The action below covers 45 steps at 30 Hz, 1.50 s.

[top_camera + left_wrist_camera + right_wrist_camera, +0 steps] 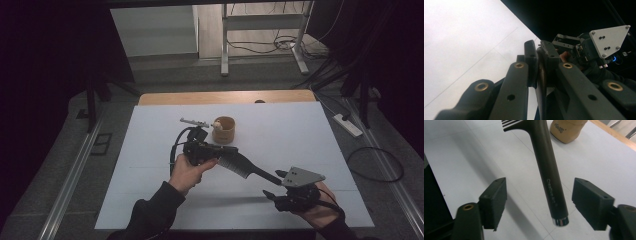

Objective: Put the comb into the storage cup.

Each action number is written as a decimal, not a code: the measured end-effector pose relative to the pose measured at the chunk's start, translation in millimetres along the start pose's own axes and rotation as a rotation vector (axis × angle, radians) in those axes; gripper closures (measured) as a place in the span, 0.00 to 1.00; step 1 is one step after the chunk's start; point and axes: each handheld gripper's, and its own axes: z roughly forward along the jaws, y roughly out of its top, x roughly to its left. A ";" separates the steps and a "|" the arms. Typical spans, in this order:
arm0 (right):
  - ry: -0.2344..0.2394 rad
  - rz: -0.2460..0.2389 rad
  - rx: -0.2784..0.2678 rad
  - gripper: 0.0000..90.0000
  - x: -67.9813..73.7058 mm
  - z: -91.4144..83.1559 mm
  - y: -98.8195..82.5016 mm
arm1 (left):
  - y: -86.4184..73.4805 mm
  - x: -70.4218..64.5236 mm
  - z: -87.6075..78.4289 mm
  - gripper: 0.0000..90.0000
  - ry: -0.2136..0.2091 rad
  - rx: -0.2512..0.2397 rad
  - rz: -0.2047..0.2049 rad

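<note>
Apparently mid-handover: left gripper (227,150) pinches the black long-handled plastic comb (546,167) near the tan wooden cup (224,130); right gripper (540,205), jaws spread around the handle, hasn't clamped yet.

both claws are black with brass-ringed pivots behind their pads. the right claw (276,184) carries a grey screwed plate on top. dark sleeves cover both forearms.

White-topped table (310,130) on grey floor (60,150); dark curtains (45,45) at sides; metal frame (260,22) and cables (375,162) beyond.
</note>
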 end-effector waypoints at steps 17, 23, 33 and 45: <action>0.025 0.084 0.082 0.13 -13.2 3.7 -8.8 | -0.4 3.6 -9.7 0.93 0.083 -0.018 0.024; 0.040 0.107 0.107 0.10 -17.6 3.2 -12.7 | 1.0 3.6 -15.0 0.93 0.112 -0.028 0.035; 0.046 0.130 0.158 0.01 -21.5 2.7 -21.5 | 3.3 4.9 -20.4 0.93 0.143 -0.032 0.047; 0.026 0.166 0.169 0.00 -26.4 -5.9 -30.1 | 10.9 10.0 -28.3 0.93 0.188 -0.046 0.057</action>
